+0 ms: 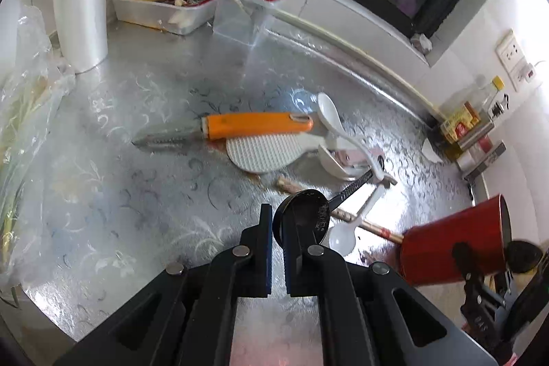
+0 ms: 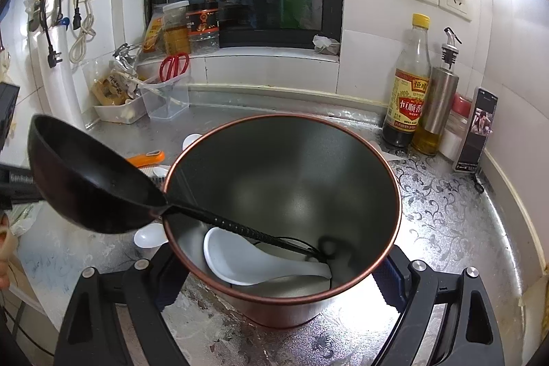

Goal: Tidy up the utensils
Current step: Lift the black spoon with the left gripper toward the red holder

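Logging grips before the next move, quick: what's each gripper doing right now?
Left gripper: closed, holding the black spoon by its bowl.
Right gripper: closed around the red canister, holding it.

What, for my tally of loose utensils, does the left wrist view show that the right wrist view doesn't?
Left only: the black metal spoon shut in the left gripper, and wooden chopsticks on the counter. Right only: a white ceramic spoon lying inside the red metal cup. Both: that cup clamped by the right gripper, the black ladle leaning in it, and the orange-handled tool.
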Available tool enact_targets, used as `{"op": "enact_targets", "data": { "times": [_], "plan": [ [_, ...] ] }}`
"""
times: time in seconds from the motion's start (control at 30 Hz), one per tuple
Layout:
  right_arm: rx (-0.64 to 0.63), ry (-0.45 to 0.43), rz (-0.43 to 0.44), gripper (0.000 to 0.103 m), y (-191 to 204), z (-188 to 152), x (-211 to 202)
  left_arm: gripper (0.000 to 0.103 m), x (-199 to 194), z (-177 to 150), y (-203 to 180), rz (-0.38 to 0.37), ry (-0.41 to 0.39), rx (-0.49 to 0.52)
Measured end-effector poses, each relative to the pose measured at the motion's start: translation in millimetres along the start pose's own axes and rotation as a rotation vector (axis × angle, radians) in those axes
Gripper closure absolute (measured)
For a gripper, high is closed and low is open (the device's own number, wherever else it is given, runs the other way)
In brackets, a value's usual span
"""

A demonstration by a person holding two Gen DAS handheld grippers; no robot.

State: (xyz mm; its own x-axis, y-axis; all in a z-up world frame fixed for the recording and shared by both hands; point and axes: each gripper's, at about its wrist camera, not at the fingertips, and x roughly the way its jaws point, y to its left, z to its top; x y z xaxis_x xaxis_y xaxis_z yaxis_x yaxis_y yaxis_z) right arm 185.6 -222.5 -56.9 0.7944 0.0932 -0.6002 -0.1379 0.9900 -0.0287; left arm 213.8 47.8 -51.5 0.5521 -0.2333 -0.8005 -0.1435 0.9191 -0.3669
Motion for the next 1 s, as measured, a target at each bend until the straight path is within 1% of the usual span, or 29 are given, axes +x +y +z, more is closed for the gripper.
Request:
{"op": "enact_targets", "data": {
  "times": [0.23, 0.37, 0.53, 0.77, 1.0],
  "plan": [
    [0.013, -0.002, 0.001, 0.011, -0.2, 0.2, 1.1, 0.098, 4.3, -9.2, -12.2, -0.015, 0.038, 0.046],
    [0.019, -0.002, 0.002, 0.011, -0.1, -0.2, 1.4, 0.098, 1.5, -10.2, -16.5, -0.015, 0.036, 0.057],
    [0.018, -0.003, 0.002, 0.011, -0.8, -0.4, 1.2, 0.098, -10.3, -5.6, -16.1, -0.011, 0.009, 0.054],
    [0.014, -0.003, 0.004, 0.011, -0.6, -0.3, 1.2, 0.098, -31.1, 2.1, -23.8, -0.028, -0.040, 0.073],
    [0.004, -0.002, 0.004, 0.011, 1.6, -0.6, 0.3, 0.098, -66.6, 13.4, -39.5, -0.070, -0.121, 0.122]
  ]
}}
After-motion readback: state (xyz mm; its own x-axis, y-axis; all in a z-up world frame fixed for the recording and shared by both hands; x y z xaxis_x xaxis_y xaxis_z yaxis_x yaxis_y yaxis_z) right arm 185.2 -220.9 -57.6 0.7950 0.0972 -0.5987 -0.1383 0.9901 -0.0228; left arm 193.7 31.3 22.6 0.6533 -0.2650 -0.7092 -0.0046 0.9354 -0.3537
